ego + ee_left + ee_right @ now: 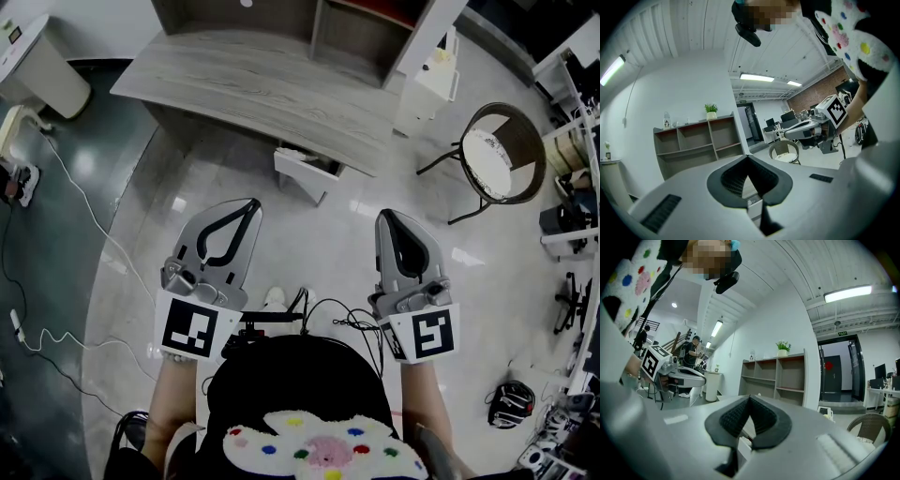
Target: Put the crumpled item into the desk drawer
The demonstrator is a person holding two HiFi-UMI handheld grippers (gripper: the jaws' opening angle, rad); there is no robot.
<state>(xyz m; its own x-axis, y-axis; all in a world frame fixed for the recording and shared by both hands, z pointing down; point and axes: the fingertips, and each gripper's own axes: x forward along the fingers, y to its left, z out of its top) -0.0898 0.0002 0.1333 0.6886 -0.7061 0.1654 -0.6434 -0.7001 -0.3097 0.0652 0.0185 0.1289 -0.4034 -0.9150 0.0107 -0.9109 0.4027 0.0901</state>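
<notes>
Both tongs are shut and hold nothing: the left tongs (251, 203) and the right tongs (390, 217) each have their pads together, as each gripper view shows.

The drawer (300, 178) stands pulled out from under the near edge of the surface (234, 75). It lies straight ahead of the person, between the two tongs and well apart from both, and the left tongs are slightly nearer to it. Its long axis runs out from that near edge toward the person.

No crumpled item shows on the surface or in either pair of tongs. A pale, uneven bit at the drawer's far rim may be it, but it is too small to tell. If so, the item already lies where the task wants it; if not, it is out of view.

The only print is the black-and-white squares on the left cube (190, 328) and the right cube (428, 335). A green sign over the door is too small to read.
</notes>
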